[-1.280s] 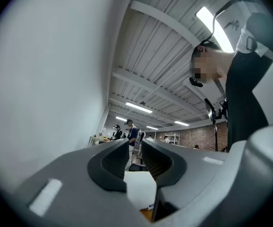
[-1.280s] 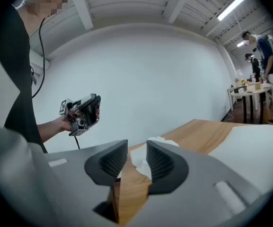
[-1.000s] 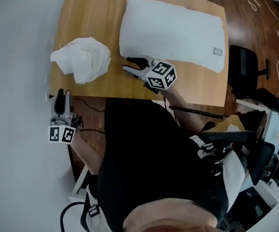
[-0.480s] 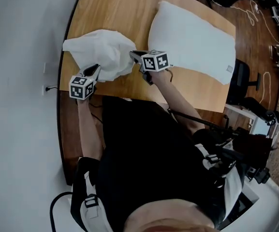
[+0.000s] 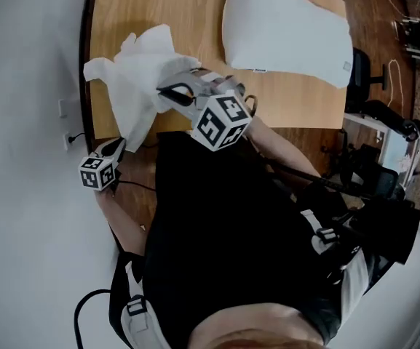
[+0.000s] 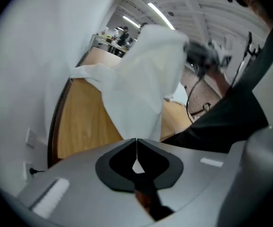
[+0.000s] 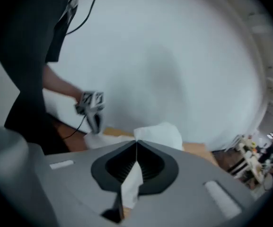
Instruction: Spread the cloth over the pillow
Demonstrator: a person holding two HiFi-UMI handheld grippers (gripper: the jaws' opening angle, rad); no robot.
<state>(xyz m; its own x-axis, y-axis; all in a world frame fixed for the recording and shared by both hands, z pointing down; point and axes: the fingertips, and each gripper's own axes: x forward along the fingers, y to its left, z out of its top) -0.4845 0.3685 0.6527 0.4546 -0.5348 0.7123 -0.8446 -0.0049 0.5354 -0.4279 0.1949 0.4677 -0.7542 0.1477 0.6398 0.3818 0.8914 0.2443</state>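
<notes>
Both sets of jaws have just closed on the cloth [image 5: 140,78], left gripper [image 5: 116,147] at a low corner, right gripper [image 5: 167,91] at a raised edge, which we judge opens it out for the uncovered pillow [image 5: 282,24] lying apart on the table [image 5: 159,6].

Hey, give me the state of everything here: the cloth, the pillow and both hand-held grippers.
Cloth: bunched, partly lifted, pinched at two spots.
Pillow: flat on the table, uncovered.
Left hand-held gripper: jaws just closed, shut on cloth.
Right hand-held gripper: jaws just closed, shut on cloth.
</notes>
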